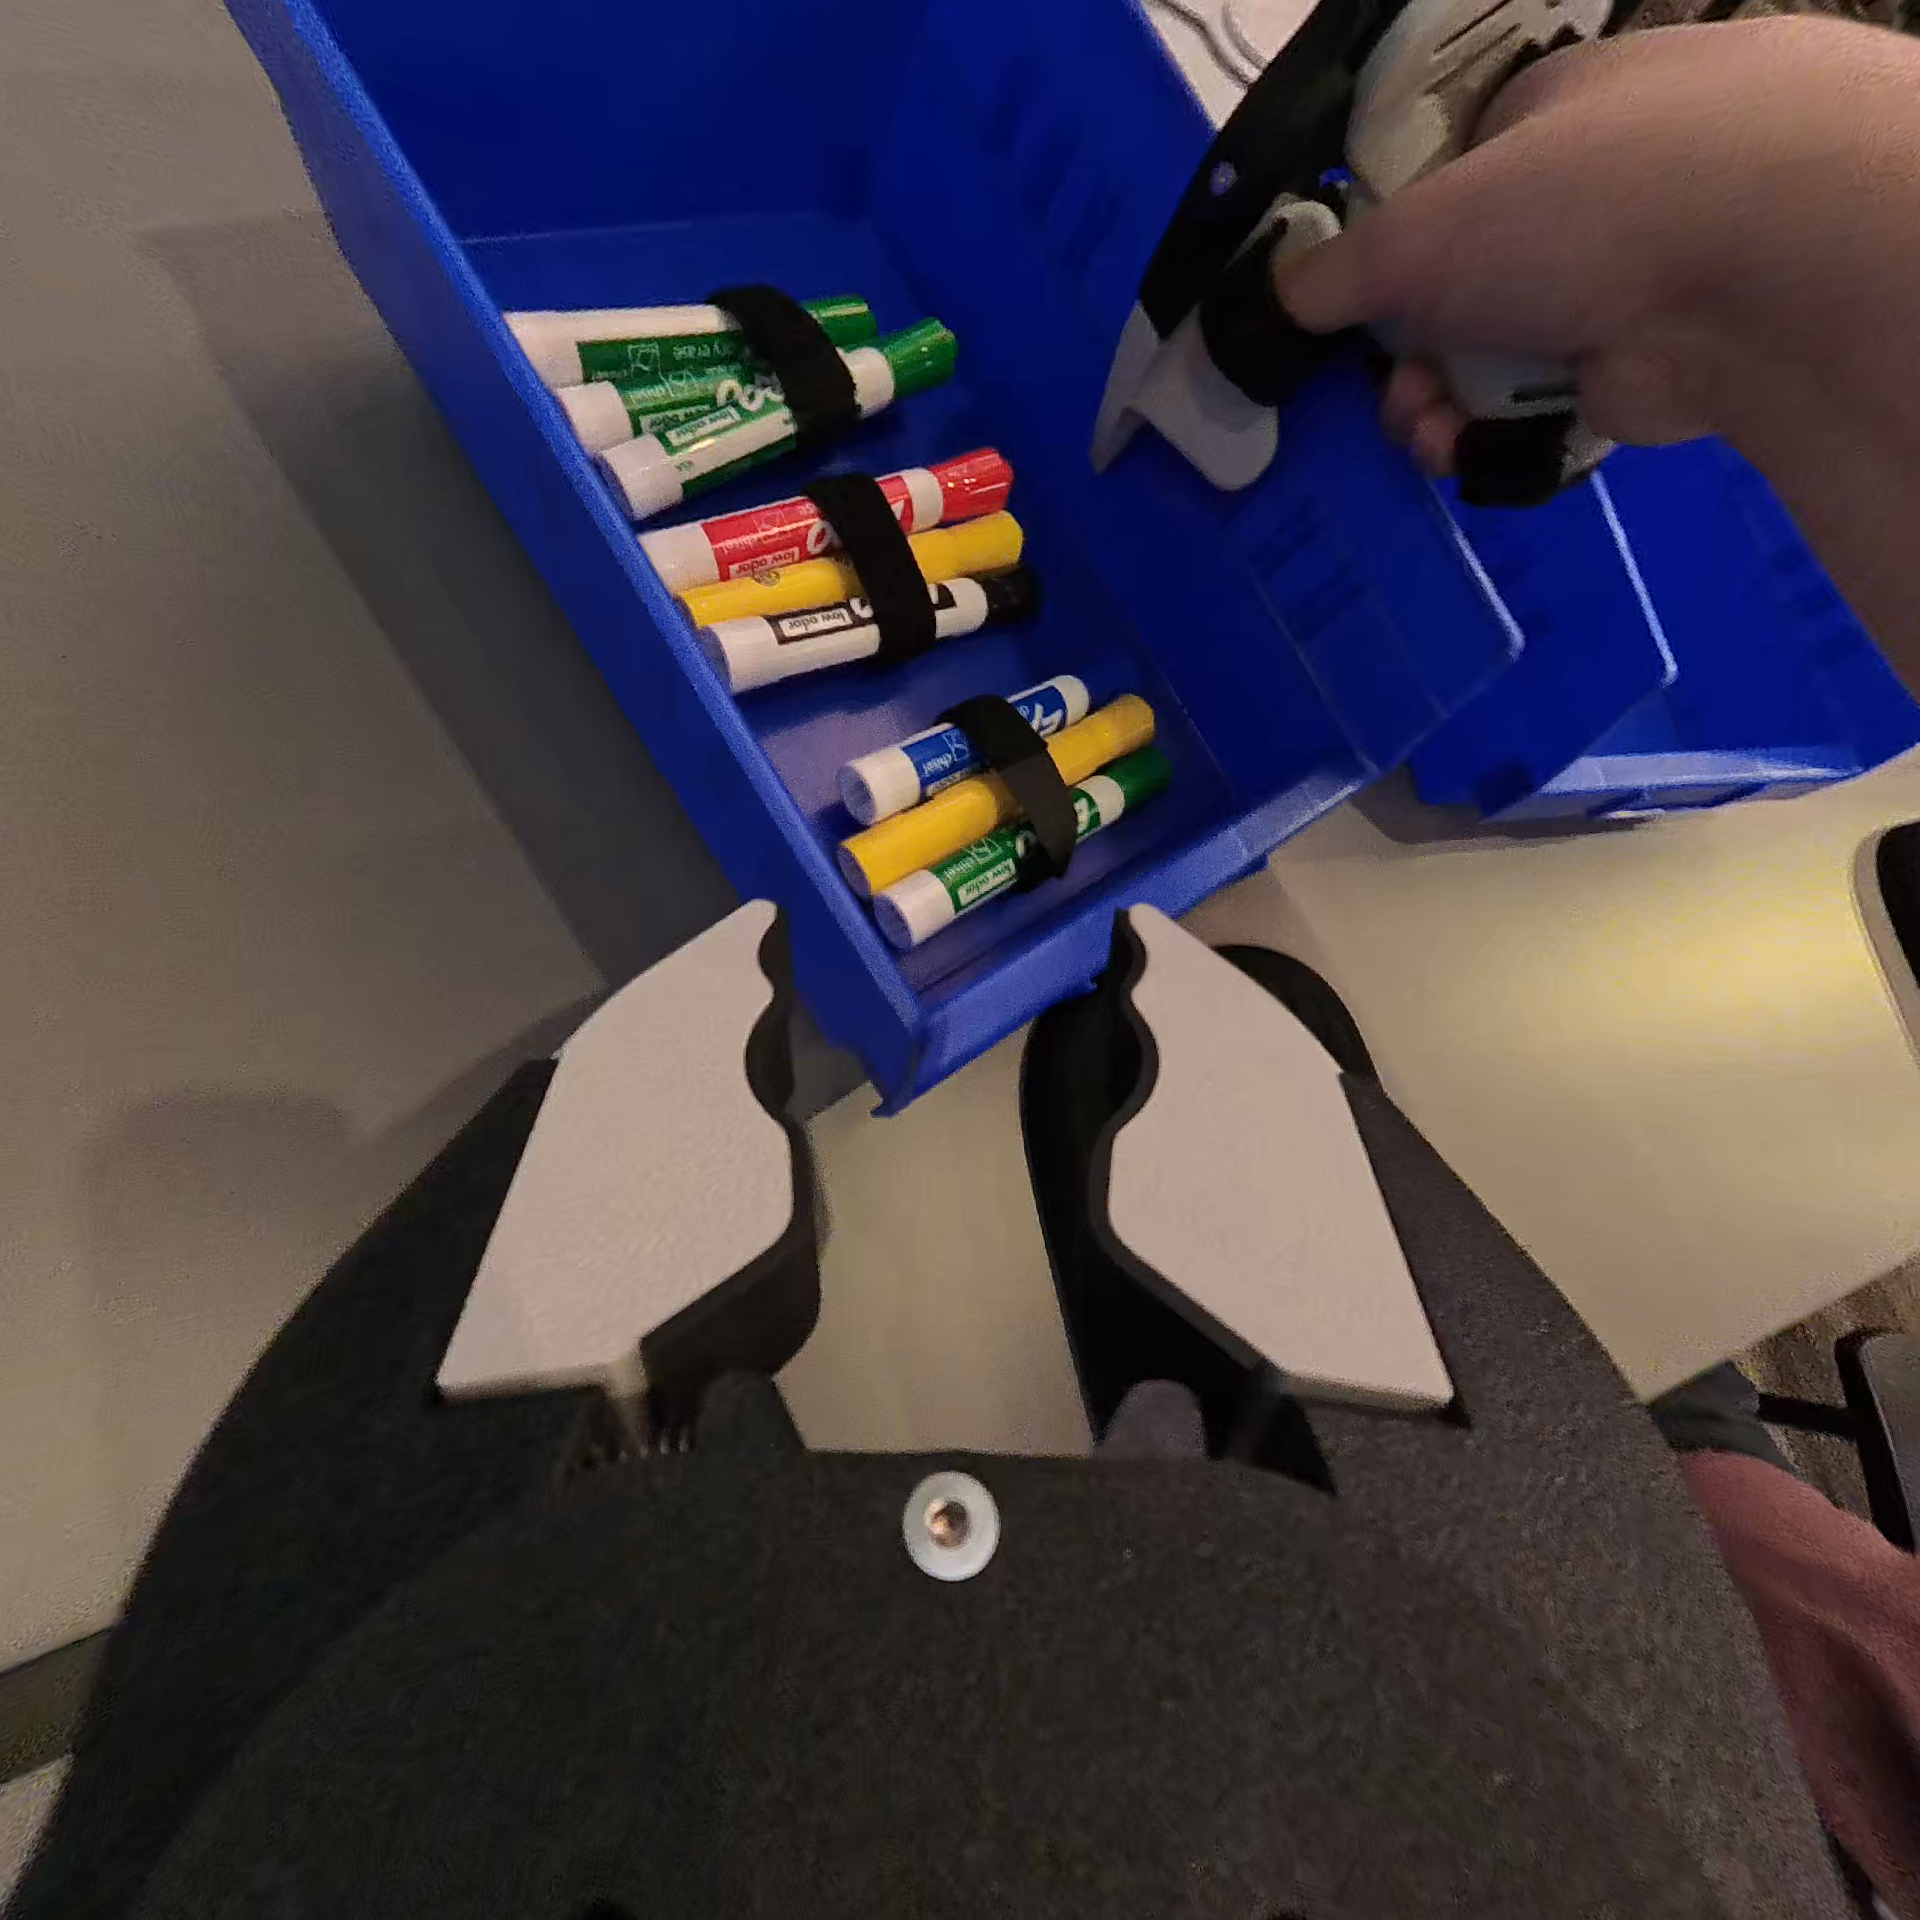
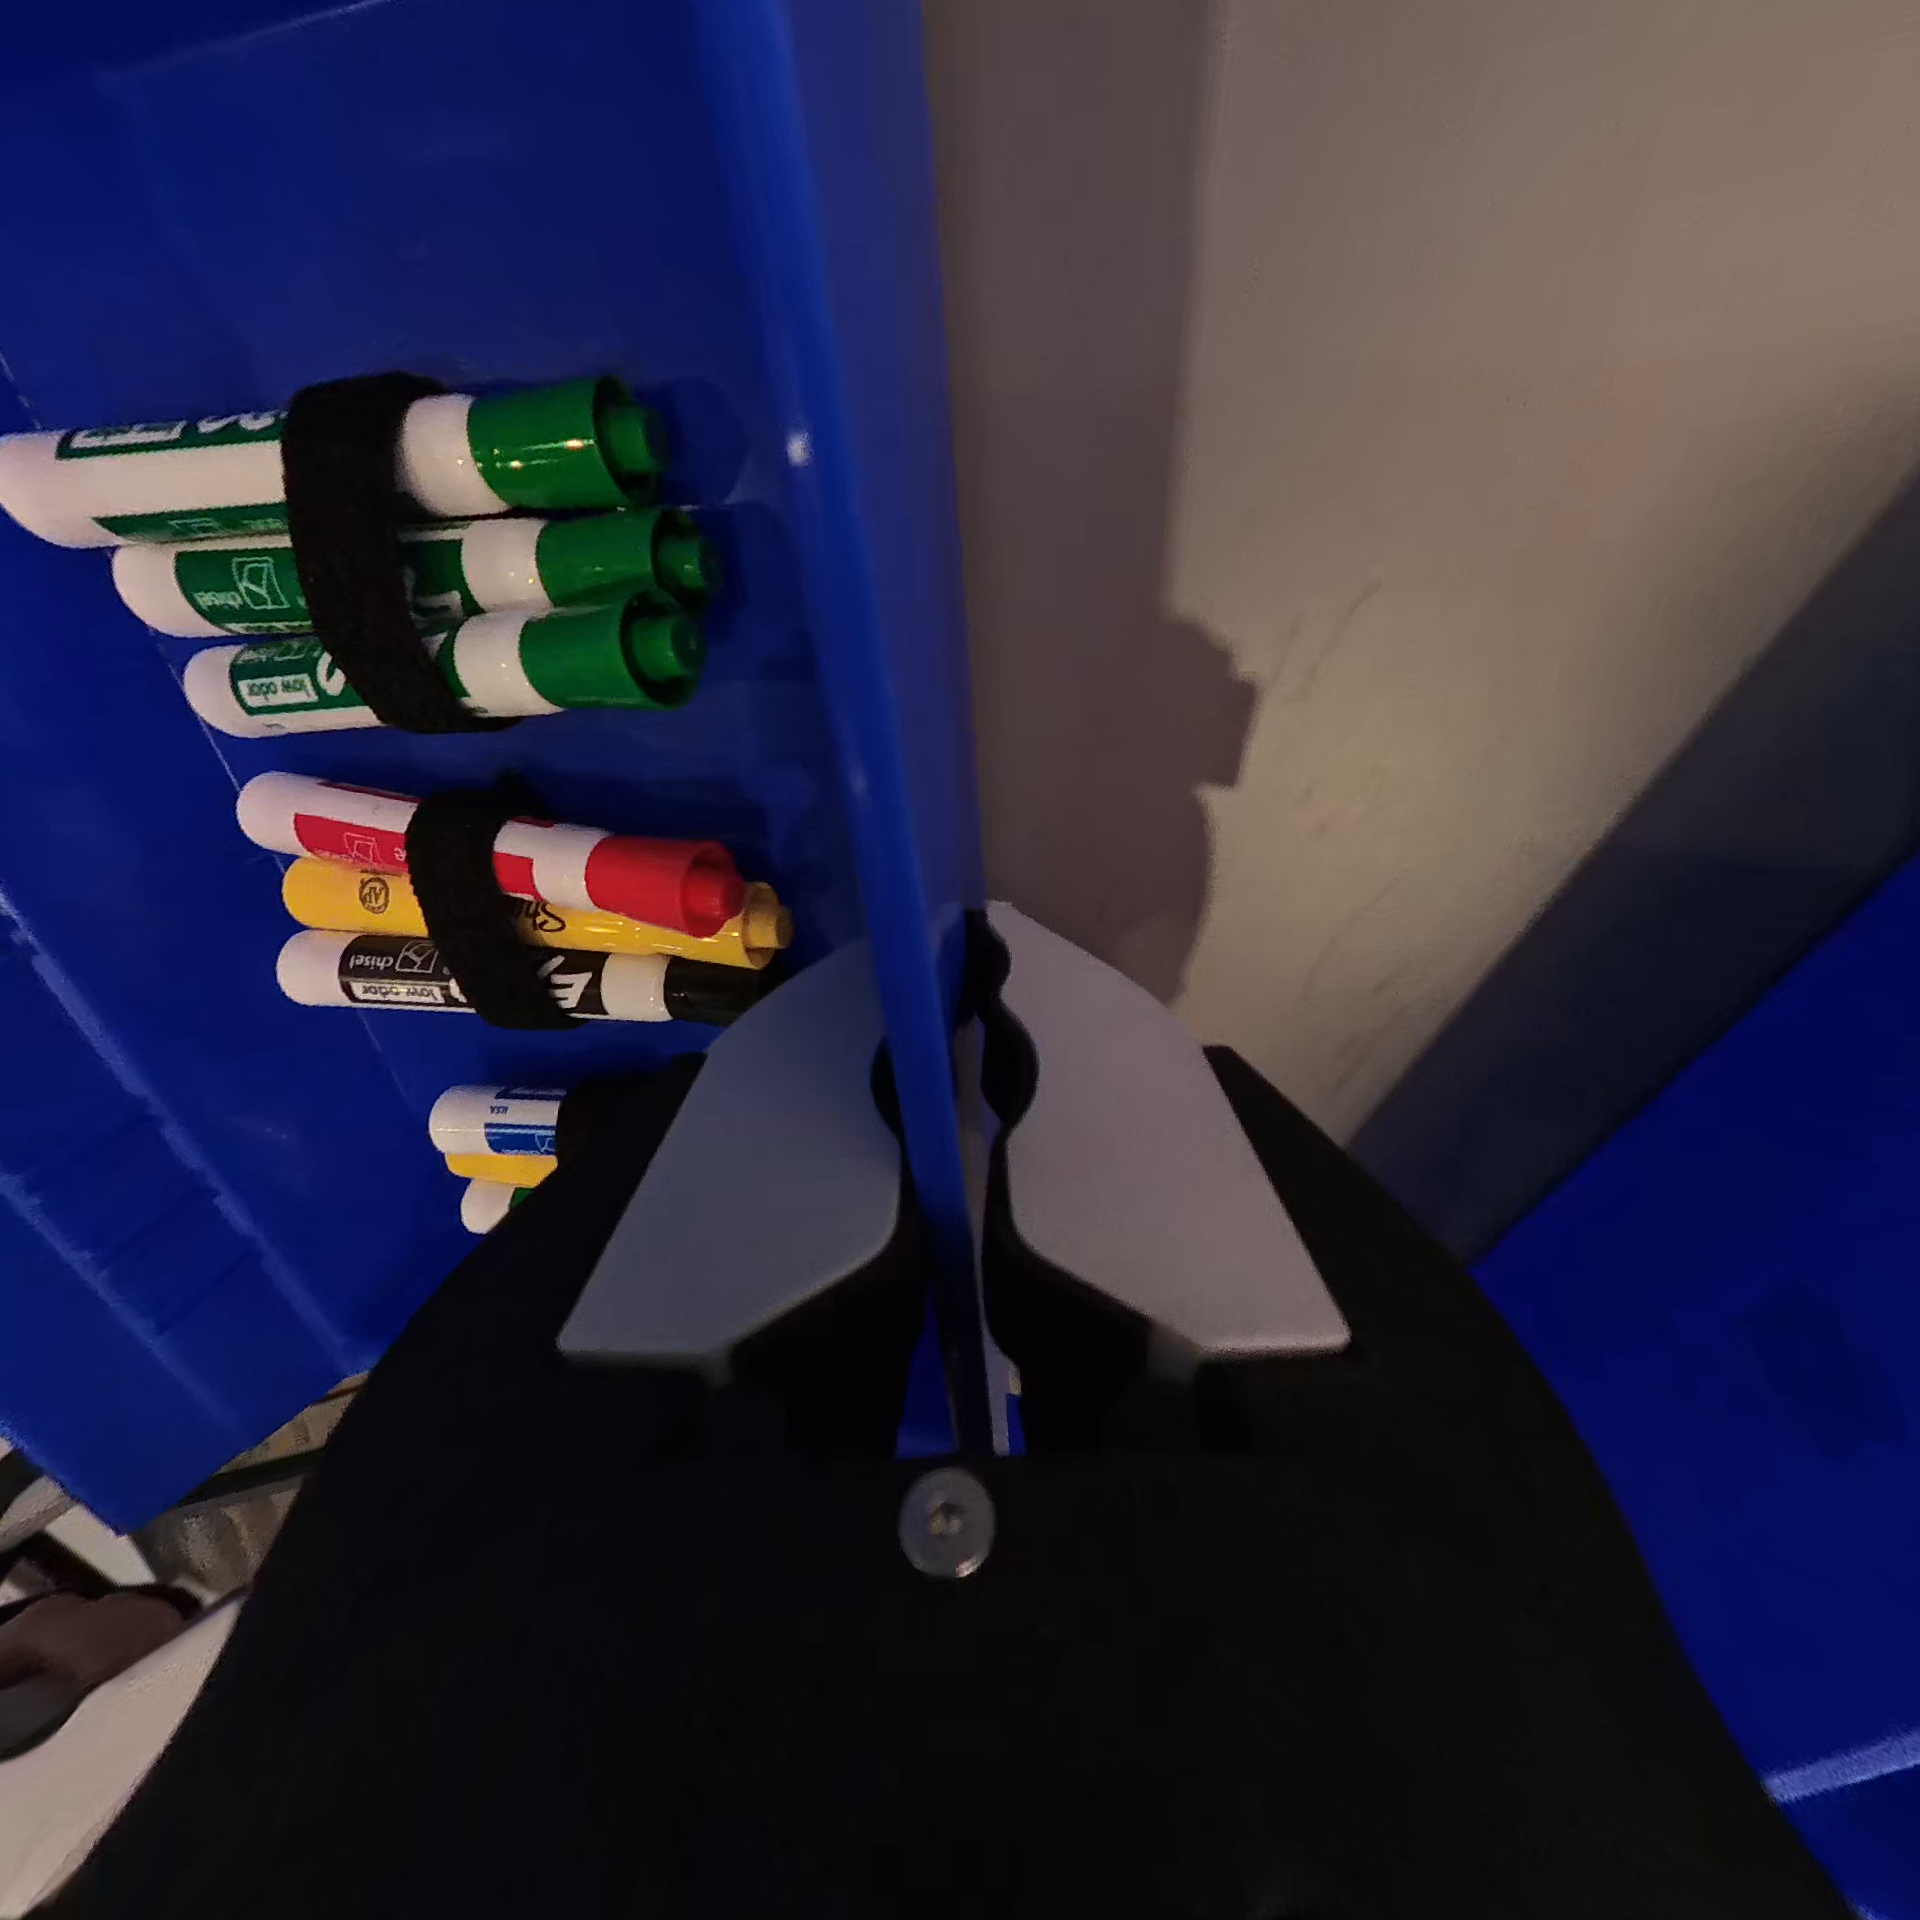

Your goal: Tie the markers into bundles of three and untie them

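A blue bin [image 1: 644,125] is tilted, its near corner between my fingers. Three marker bundles lie in it, each wrapped by a black strap: three green markers [image 1: 727,400], a red, yellow and black set [image 1: 842,571], and a blue, yellow and green set [image 1: 997,800]. My left gripper [image 1: 951,925] is open, its fingertips either side of the bin's near corner. My right gripper [image 2: 925,956] is shut on the bin's side wall [image 2: 831,520]; it also shows in the left wrist view [image 1: 1174,436], held by a hand. The green bundle [image 2: 416,561] and the red, yellow and black bundle [image 2: 499,914] show beside it.
A second blue bin [image 1: 1662,675] stands behind to the right on the pale table [image 1: 1558,1091]; it also shows in the right wrist view [image 2: 1714,1351]. The table's edge runs at the right, with a dark object [image 1: 1896,894] at the frame edge. My hands' fingertips stand some 20 cm from each other.
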`<state>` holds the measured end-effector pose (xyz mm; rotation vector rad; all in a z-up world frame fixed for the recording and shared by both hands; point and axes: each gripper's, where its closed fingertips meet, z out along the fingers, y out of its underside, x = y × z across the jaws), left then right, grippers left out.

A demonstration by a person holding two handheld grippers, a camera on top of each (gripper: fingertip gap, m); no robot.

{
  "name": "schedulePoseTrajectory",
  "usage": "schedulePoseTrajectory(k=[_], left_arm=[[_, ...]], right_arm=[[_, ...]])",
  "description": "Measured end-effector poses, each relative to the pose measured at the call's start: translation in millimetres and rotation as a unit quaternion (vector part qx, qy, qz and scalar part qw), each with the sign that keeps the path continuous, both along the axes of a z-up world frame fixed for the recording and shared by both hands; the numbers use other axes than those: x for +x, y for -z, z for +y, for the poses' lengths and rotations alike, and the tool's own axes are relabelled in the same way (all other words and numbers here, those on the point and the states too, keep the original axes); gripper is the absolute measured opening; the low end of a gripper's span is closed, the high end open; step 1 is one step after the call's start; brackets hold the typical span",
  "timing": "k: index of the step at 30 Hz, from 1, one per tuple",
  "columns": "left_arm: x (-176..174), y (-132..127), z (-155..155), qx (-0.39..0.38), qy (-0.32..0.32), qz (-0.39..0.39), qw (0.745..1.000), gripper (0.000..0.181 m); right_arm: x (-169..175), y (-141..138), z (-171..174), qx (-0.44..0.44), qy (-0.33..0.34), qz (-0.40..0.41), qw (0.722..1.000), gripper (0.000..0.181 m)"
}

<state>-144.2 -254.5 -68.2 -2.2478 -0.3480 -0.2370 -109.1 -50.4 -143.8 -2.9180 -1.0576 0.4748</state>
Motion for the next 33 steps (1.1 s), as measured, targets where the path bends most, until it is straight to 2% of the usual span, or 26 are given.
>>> schedulePoseTrajectory(k=[4, 7, 9, 12, 17, 20, 23, 29, 33], left_arm=[[-12, 14, 12, -0.014, -0.033, 0.014, 0.999, 0.054], [-17, 25, 17, -0.033, -0.044, 0.022, 0.998, 0.052], [-20, 30, 20, -0.035, -0.053, 0.021, 0.998, 0.050], [-25, 39, 21, -0.052, -0.060, 0.020, 0.997, 0.046], [-36, 49, 24, -0.070, -0.059, 0.033, 0.995, 0.030], [-38, 52, 25, -0.084, -0.040, 0.043, 0.995, 0.029], [-42, 53, 24, -0.110, 0.001, 0.082, 0.991, 0.026], [-62, 55, 33, -0.142, 0.062, 0.116, 0.981, 0.023], [-71, 56, 42, -0.145, 0.108, 0.123, 0.976, 0.021]], right_arm=[[0, 0, -1, 0.008, 0.008, -0.002, 1.000, 0.015], [-7, -7, 1, 0.007, 0.016, 0.042, 0.999, 0.015], [-11, -16, 2, 0.001, 0.009, 0.065, 0.998, 0.026], [-15, -42, 6, 0.025, -0.048, 0.088, 0.995, 0.032], [-6, -116, 30, 0.194, -0.130, 0.150, 0.961, 0.040], [32, -144, 36, 0.267, -0.171, 0.150, 0.936, 0.042], [93, -149, 56, 0.314, -0.160, 0.123, 0.928, 0.046], [243, -111, 117, 0.298, -0.041, 0.013, 0.954, 0.064], [308, -88, 135, 0.289, 0.020, -0.019, 0.957, 0.073]])
